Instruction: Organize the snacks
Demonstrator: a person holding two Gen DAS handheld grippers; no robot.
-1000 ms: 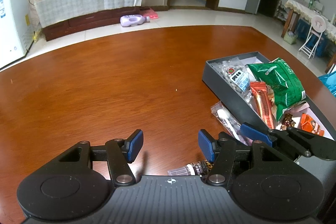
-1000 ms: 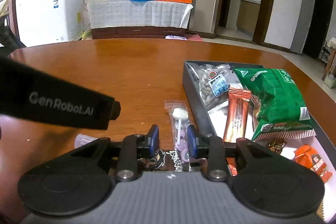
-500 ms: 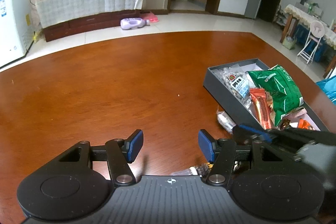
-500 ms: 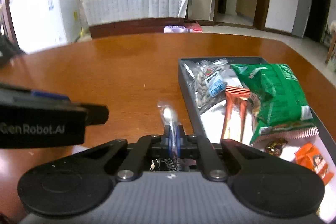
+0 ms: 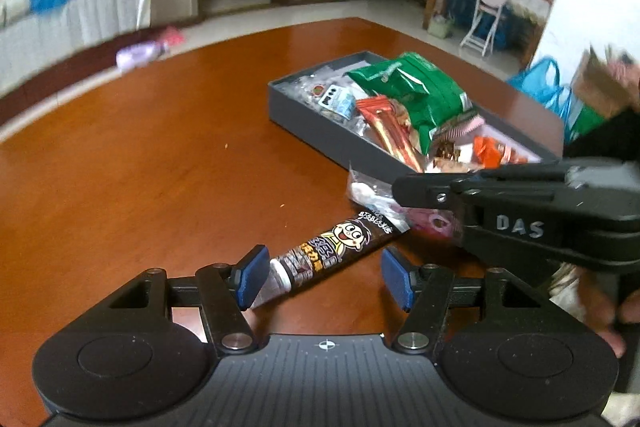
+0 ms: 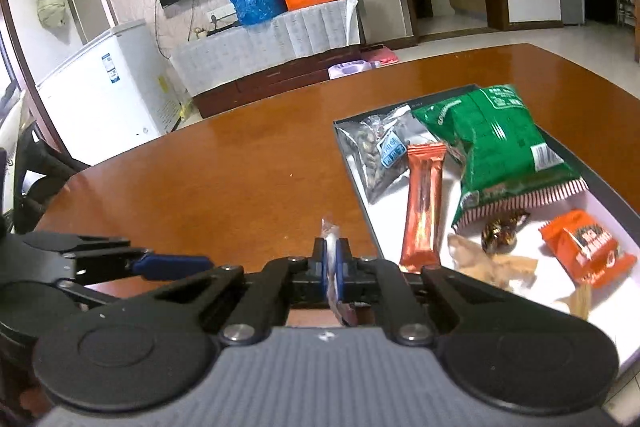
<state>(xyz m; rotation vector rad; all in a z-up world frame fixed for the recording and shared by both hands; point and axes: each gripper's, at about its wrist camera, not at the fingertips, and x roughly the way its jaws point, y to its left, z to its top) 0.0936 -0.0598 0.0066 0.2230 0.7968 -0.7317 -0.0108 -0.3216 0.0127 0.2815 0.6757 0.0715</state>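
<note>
Your right claw (image 6: 330,269) is clamped tight on a thin clear wrapper (image 6: 329,233), pinched edge-on between the blue pads; from your left camera that clear packet, with something white and pink inside, hangs at the claw's tip just near the corner of the grey tray (image 5: 304,115). Your left claw (image 5: 324,281) stands about half wide and its jaws are opening; the clear tail end of a dark brown snack tube (image 5: 332,253) with a cartoon face lies on the table (image 5: 140,167) between the pads, beside the left pad, and neither pad presses on it. The tube runs diagonally away to the right, its far end just beside the clear packet. The tray sits to the right on the table and holds a green bag (image 6: 500,147), an orange bar (image 6: 424,203), a clear pack of seeds (image 6: 380,151), a small orange packet (image 6: 588,247), a dark foil candy (image 6: 502,231) and a tan wrapper (image 6: 492,267).
</note>
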